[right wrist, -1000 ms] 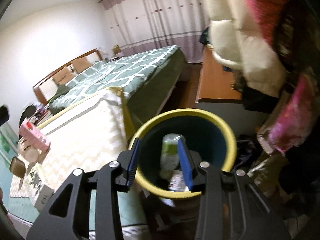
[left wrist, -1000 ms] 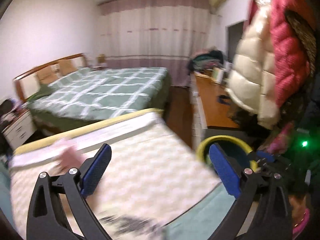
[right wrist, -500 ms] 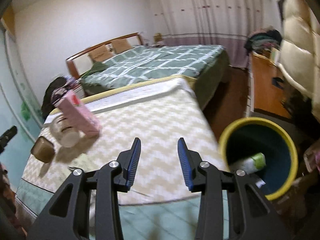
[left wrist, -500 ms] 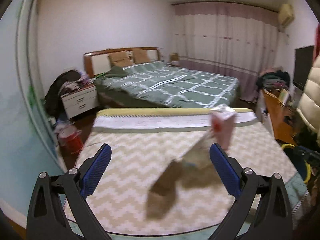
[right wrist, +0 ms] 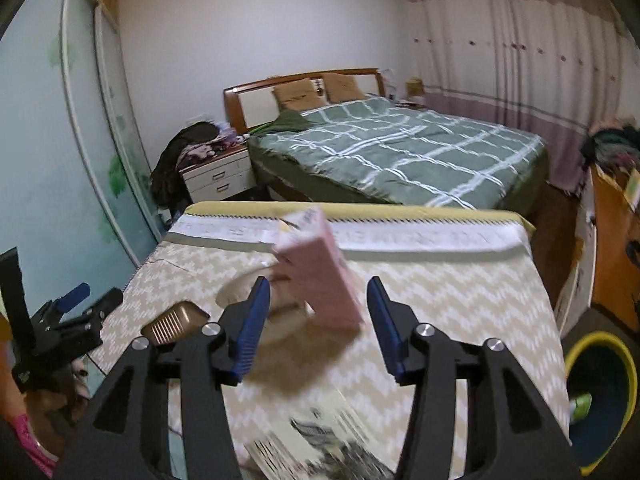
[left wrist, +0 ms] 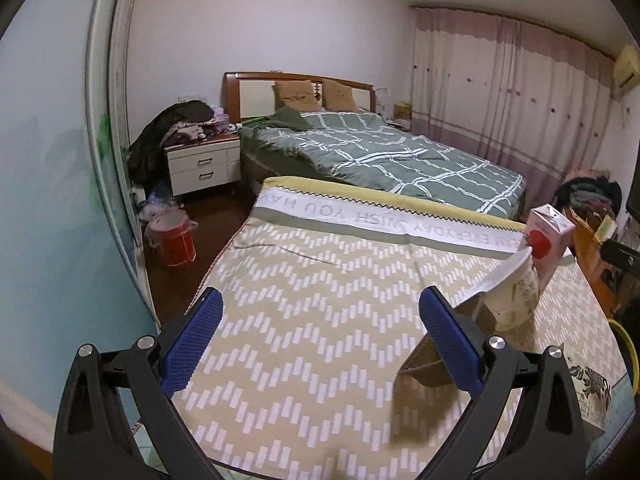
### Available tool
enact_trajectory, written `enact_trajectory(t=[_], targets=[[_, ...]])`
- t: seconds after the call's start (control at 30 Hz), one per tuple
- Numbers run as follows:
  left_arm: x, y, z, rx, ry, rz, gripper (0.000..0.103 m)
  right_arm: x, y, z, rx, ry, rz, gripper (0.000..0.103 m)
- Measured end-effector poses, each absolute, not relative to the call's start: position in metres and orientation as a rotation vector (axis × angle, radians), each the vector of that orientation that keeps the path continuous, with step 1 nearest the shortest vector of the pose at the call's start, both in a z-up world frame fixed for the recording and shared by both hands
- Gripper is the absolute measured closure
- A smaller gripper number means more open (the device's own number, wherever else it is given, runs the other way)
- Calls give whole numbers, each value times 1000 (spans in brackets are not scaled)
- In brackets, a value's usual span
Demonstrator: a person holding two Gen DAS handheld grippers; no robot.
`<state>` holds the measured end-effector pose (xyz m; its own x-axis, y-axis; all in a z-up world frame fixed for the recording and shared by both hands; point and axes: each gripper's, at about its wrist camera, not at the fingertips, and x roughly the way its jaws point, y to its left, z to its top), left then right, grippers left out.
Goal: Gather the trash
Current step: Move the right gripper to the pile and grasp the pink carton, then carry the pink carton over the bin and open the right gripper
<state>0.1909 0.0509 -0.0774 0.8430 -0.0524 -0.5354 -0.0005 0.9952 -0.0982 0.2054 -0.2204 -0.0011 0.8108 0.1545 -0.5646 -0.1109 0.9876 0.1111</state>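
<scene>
Both tongs hang over the table (left wrist: 320, 320) w/ its zigzag cloth. Left gripper (left wrist: 318, 340) is spread wide, nothing between the blue pads. Right gripper (right wrist: 318, 324) has jaws opening, pads clear of everything; the pink carton (right wrist: 320, 276) shows in the gap but sits beyond the tips, untouched (blurred in right view).

Around the carton: paper cup (left wrist: 512, 296) just beside it toward the table's near edge, tipped over as far as I can tell; brown ribbed tray (right wrist: 176, 322) next along toward the left edge. In left view carton, cup and tray stand right of the left gripper's right finger, near the right edge. Printed paper box (right wrist: 320, 436) lies at the near edge under the right gripper.

Trash bin (right wrist: 600, 396), yellow rim, sits on the floor off the table's near right corner, a green-white bottle (right wrist: 580, 404) inside. Bed (right wrist: 400, 148) beyond the far edge.
</scene>
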Motion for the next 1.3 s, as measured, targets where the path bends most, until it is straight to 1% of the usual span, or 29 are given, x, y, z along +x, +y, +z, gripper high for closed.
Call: enact_trajectory(t=[0.1, 0.3, 0.47, 0.53, 0.6, 0.87, 1.0, 1.3], targets=[[192, 50, -81, -103, 576, -36, 6, 229, -204, -1, 27, 621, 138, 49], [189, 43, -81, -69, 564, -38, 6, 260, -198, -13, -5, 653, 82, 49], [187, 40, -82, -66, 567, -45, 6, 269, -203, -25, -6, 667, 57, 49], [187, 39, -82, -66, 569, -47, 6, 272, -204, -29, -8, 672, 57, 61], [187, 39, -82, -64, 572, -48, 6, 271, -206, -29, -8, 664, 57, 61], [186, 36, -83, -59, 577, -55, 6, 249, -229, -8, 33, 599, 23, 62], [186, 36, -83, -59, 576, -62, 6, 224, -253, 3, 65, 568, -21, 62], [185, 34, -82, -57, 572, -67, 6, 162, -331, 0, 150, 524, -221, 62]])
